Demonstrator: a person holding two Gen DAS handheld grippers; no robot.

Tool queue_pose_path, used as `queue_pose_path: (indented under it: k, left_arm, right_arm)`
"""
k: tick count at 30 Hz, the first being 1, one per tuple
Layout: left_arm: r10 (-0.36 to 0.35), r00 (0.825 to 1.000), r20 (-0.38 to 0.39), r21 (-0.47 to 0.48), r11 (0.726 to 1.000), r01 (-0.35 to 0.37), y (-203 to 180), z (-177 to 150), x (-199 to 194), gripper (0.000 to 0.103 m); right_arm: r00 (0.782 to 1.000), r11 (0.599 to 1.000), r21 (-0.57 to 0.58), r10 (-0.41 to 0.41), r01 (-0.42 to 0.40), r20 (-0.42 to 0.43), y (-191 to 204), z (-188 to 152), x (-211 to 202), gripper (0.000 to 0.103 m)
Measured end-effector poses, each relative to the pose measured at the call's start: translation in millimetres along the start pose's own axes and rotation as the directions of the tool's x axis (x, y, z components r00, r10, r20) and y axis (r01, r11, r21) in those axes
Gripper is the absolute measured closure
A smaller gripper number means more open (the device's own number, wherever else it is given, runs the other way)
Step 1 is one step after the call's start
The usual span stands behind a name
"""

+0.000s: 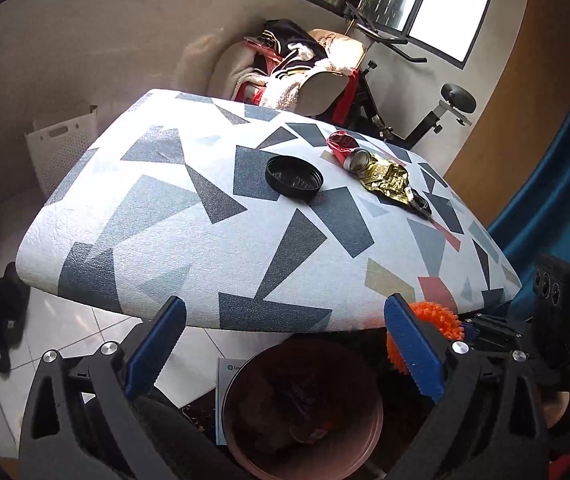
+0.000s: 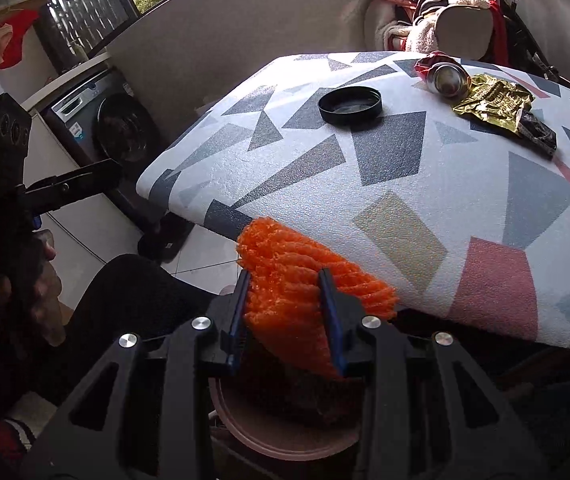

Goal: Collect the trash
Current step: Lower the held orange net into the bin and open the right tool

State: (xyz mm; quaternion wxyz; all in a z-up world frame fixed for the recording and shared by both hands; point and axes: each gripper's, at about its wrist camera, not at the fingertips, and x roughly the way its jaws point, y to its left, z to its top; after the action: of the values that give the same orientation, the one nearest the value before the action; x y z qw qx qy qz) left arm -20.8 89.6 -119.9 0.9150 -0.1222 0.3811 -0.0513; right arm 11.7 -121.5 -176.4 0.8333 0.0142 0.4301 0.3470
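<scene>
Above pink bin, right claw clamping orange mesh, left claw spread wide, empty.

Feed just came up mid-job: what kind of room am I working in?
Probably a home utility or laundry room used for storage: a front-loading washing machine, an exercise bike, and a chair heaped with clothes behind the patterned table.

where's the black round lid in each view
Left wrist view: the black round plastic lid lies on the patterned table top, just above picture centre, left of the crushed red can.
Right wrist view: the lid lies in the upper middle, left of the can.
Shared landmark: the crumpled gold wrapper beside the can.
</scene>
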Motion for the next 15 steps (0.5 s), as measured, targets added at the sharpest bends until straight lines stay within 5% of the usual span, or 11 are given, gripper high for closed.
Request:
queue_pose_path:
  k: [6,15]
  left_arm:
    - [0.001,1.0,0.002,-0.021,1.0,-0.001,5,-1,1,0.006]
    - [0.026,1.0,0.001,-0.039,0.999,-0.026,9,-3,3,0.006]
  right_arm:
    - [0.995,0.996,-0.056,0.063,-0.068,-0.077,24,-8,15,0.066]
    - [0.991,0.999,0.009,0.048,-0.048,-0.126,13,-13,26,0.059]
